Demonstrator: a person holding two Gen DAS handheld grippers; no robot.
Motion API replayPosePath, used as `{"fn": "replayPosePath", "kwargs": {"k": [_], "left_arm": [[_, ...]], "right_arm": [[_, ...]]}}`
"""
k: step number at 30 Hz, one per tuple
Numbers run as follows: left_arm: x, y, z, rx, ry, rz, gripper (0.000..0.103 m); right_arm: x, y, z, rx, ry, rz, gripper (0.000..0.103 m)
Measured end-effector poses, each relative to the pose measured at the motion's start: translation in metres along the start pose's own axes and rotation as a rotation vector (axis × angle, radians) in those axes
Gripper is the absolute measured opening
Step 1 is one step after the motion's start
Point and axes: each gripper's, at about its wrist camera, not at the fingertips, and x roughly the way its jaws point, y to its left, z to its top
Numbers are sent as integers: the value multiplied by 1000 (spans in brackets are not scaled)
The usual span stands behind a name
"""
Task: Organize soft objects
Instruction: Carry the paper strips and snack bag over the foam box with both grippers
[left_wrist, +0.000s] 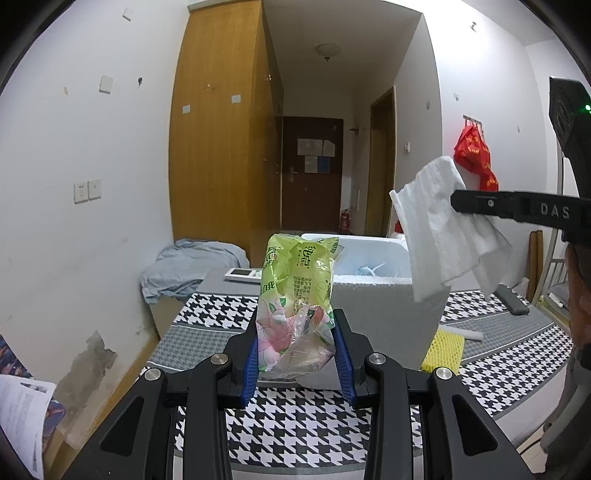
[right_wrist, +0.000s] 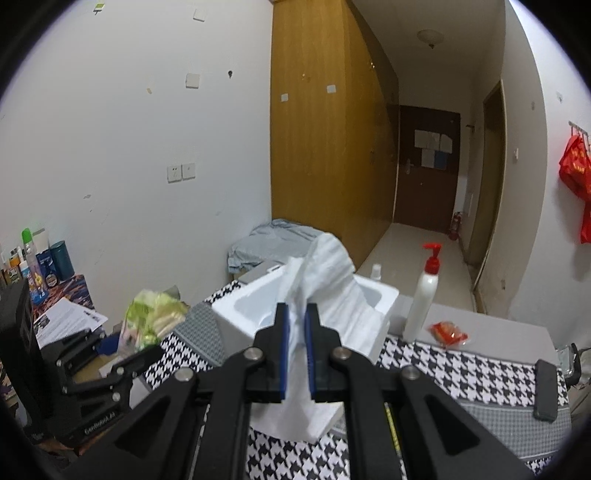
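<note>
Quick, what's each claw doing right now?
Left gripper: closed on the green tissue pack.
Right gripper: shut on the white tissue.

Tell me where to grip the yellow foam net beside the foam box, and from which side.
Take the yellow foam net by its near free end, coming from above on the side away from the white foam box. It lies flat on the checked cloth against the box, so that side is blocked.

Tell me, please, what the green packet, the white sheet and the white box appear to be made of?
Green packet: thin glossy plastic film, crinkled, partly see-through at the bottom. White sheet: seemingly soft tissue or nonwoven cloth, matte, draping in limp folds with a faint embossed texture. White box: probably expanded polystyrene foam, with thick matte walls and a grainy surface.
</note>
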Motion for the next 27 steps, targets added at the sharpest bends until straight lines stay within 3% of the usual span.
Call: {"fn": "replayPosePath", "kwargs": {"k": [27], "left_arm": [[17,5,14,18,-43,-38,37]], "right_arm": [[47,-21,29,43,30,27,11]]}}
